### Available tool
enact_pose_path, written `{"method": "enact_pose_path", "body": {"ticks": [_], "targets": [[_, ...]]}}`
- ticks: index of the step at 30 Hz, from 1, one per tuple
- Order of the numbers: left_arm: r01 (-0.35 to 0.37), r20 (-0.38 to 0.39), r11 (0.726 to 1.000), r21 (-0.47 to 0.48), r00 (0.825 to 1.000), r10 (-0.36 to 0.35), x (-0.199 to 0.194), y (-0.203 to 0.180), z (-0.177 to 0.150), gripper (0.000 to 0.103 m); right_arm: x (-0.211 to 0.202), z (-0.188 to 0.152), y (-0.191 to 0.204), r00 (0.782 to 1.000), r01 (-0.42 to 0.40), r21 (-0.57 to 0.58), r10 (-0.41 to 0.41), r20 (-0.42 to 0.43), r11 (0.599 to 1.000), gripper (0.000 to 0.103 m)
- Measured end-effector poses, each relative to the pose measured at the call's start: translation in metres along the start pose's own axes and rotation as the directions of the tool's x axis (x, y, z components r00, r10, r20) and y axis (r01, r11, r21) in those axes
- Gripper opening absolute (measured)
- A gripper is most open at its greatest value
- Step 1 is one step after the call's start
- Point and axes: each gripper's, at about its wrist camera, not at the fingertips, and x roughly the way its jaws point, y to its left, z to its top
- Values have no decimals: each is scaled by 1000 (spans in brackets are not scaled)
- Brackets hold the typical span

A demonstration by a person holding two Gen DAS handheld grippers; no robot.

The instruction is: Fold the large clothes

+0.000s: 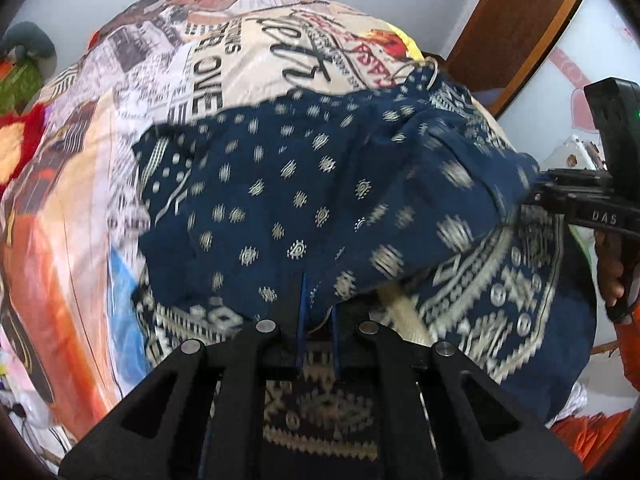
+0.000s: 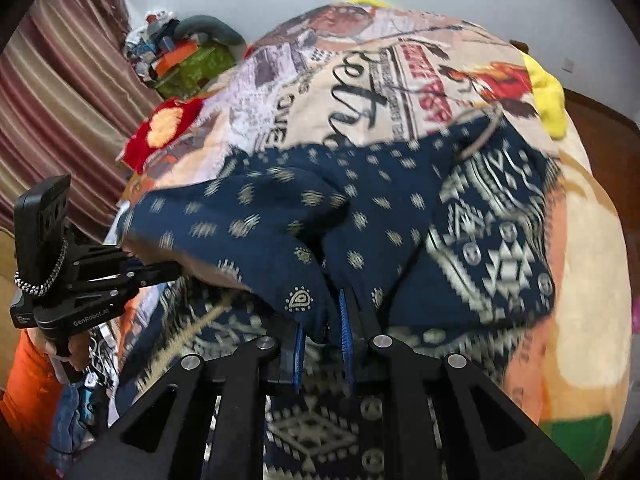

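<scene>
Both pinched tight on the navy patterned garment [image 1: 304,200], left gripper [image 1: 318,312] and right gripper [image 2: 324,320] lifting its near hem over the printed bedspread [image 1: 248,64] toward the far edge, risking thin cloth slipping free, fold landing crooked.

Both wrist views are evenly and softly lit, without glare or hard shadows. Motion blur smears the navy cloth with cream woven motifs [image 1: 320,200] [image 2: 360,216] — worst at its folds. Fisheye distortion bows the edges — corners vignette to black.
</scene>
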Motion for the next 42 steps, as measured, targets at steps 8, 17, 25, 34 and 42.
{"method": "enact_pose_path", "body": {"ticks": [8,17,25,34,42], "targets": [[-23,9,997,-77,1000,23,-19,13,-38,12,-8,-31,11,996,54,-56,-58,-70,997,12],[-87,88,989,-117,991,98,-67,29,-42,36,-43,-33,-5,996,83,3,-83,-37,997,12],[-107,169,987,-117,978,126,-66,31,17,59,-47,3,10,996,91,1,-91,23,996,12],[-35,-1,995,-97,999,35,18,16,28,60,17,8,36,983,131,-105,-142,-112,986,12],[-68,-16,995,-69,998,67,27,15,-5,65,32,-19,40,954,245,-287,-283,-100,926,12]]}}
